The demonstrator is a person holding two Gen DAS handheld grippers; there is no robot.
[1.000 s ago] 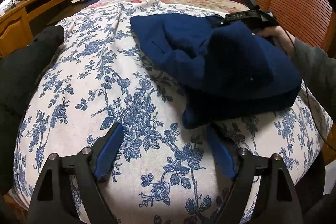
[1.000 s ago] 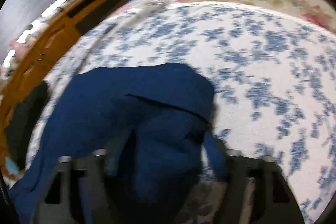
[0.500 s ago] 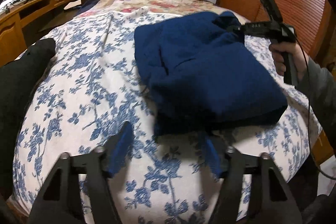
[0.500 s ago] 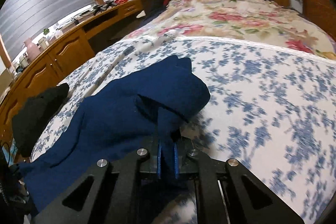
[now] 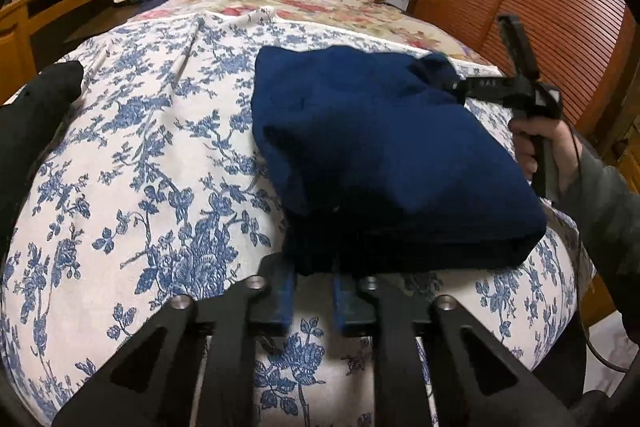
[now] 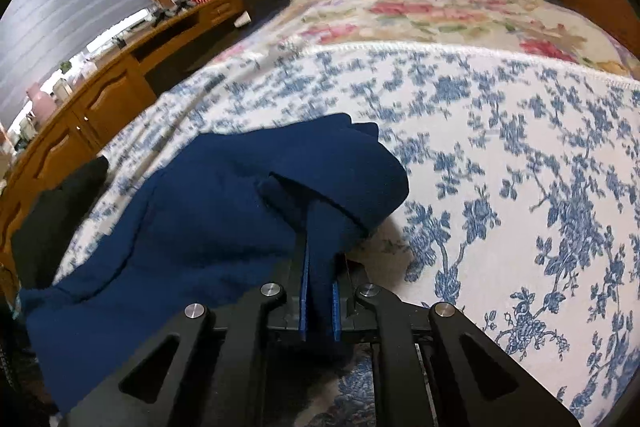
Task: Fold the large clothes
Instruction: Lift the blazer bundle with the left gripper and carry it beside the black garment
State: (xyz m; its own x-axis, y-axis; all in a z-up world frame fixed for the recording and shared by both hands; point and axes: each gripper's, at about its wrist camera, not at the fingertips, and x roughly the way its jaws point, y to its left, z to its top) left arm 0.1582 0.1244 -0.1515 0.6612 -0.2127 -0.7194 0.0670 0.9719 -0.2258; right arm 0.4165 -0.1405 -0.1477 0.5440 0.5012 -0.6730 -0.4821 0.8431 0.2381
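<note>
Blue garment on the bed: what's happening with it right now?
A person with a handheld gripper in each hand is folding a navy garment on a bed with a blue-floral cover. The right gripper is shut on a fold of the cloth at its far corner. The left gripper has just been closing on the near edge, with cloth between its pads. The garment lies bunched and partly folded. A black item sits to the left.
</note>
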